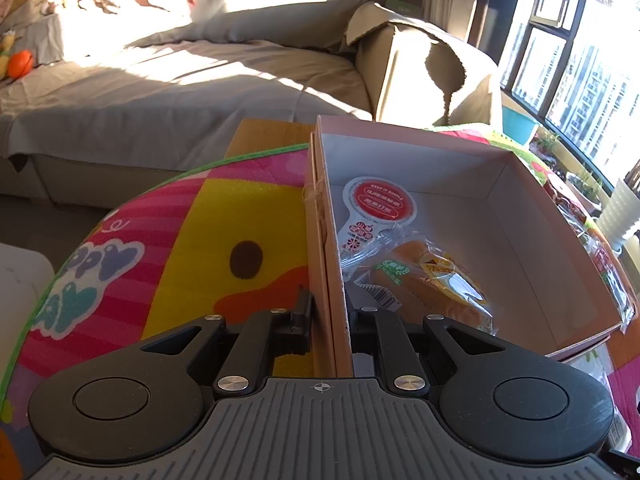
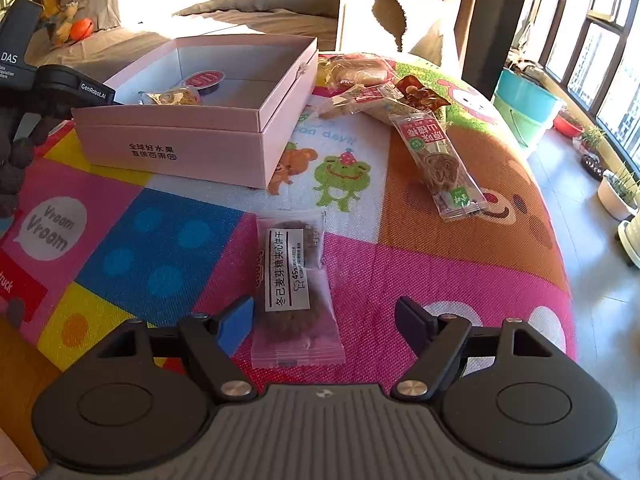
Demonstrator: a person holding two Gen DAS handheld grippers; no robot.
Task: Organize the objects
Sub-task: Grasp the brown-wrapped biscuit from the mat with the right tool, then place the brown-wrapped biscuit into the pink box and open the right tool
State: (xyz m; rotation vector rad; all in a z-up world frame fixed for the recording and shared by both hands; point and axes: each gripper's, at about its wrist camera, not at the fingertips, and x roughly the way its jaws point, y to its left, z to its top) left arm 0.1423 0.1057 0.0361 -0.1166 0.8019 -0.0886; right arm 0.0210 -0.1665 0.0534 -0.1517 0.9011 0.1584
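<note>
Left gripper (image 1: 329, 312): clamps the near wall of the pink box (image 1: 334, 280), one finger outside, one inside.
Right gripper (image 2: 325, 324): jaws wide, hovering over the biscuit packet (image 2: 294, 284) on the play mat (image 2: 400, 264), not touching.
Box contents: bread packet (image 1: 436, 280) and red-labelled snack (image 1: 374, 208).
Other snacks (image 2: 436, 152): right of the box.

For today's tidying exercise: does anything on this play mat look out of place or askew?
Yes. Several snack packets lie scattered at angles beside the pink box, one biscuit packet lying alone between the right gripper's open jaws.
</note>
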